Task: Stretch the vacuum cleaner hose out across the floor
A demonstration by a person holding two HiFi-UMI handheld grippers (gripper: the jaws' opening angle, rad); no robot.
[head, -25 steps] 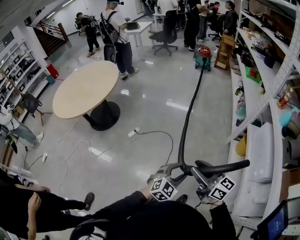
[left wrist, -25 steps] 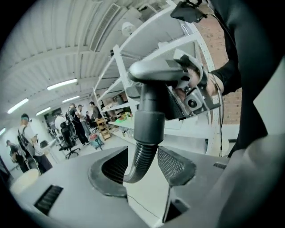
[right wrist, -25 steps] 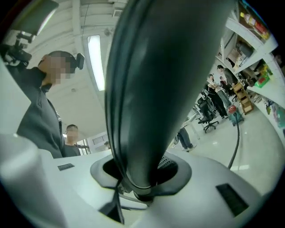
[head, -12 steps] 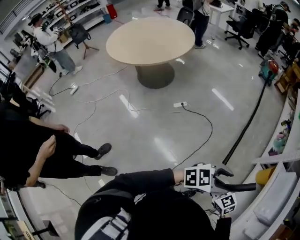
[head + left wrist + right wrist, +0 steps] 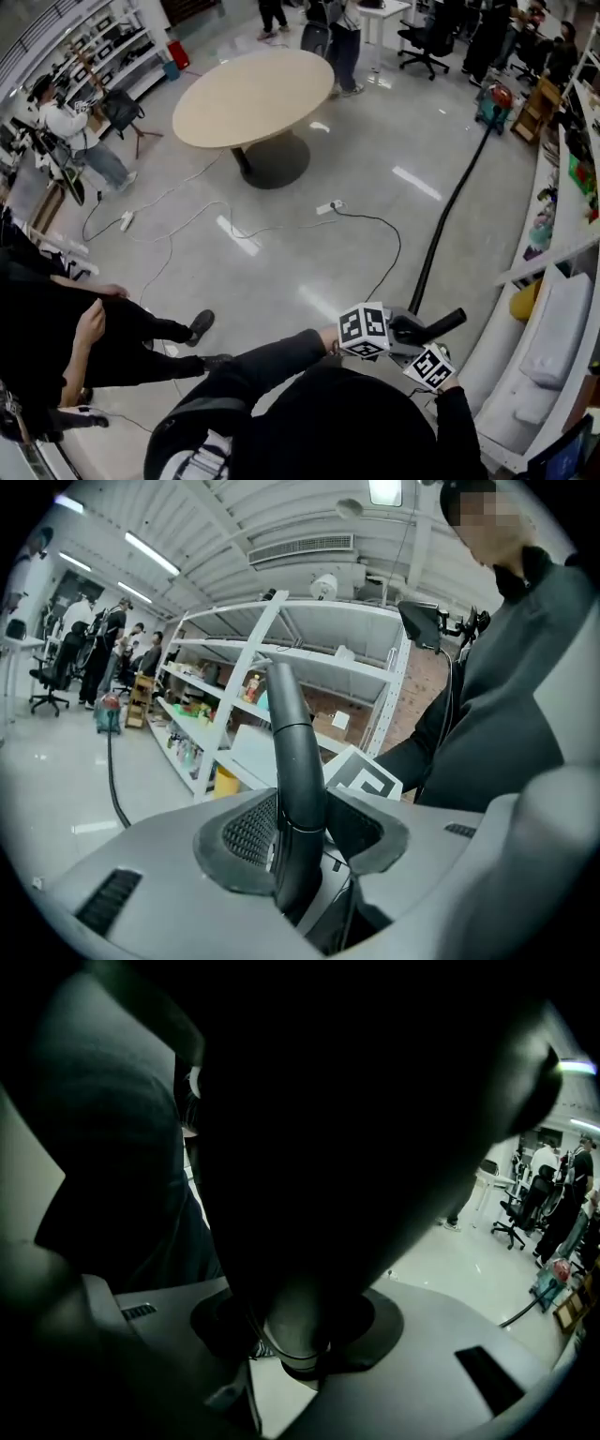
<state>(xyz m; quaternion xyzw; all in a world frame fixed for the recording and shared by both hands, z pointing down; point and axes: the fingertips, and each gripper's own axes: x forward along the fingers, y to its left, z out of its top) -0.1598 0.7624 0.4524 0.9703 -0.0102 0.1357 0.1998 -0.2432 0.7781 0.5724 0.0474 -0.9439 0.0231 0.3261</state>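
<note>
a second on, the head view has swung: the round table (image 5: 251, 97) now sits at 11 o'clock. the vacuum cleaner hose (image 5: 453, 206) slants across the floor (image 5: 309, 244) to the vacuum cleaner (image 5: 493, 97) at 1 o'clock, no longer straight toward 12. the left gripper (image 5: 300, 832) has just been closing its jaws, which clamp the hose's rigid black end (image 5: 292, 752). the right gripper (image 5: 295, 1340) has its jaws closed on the tube too. the left gripper view alone shows the shelves (image 5: 202, 700) at 10 o'clock, while dark clothing (image 5: 328, 1101) blacks out most of the right gripper view.
</note>
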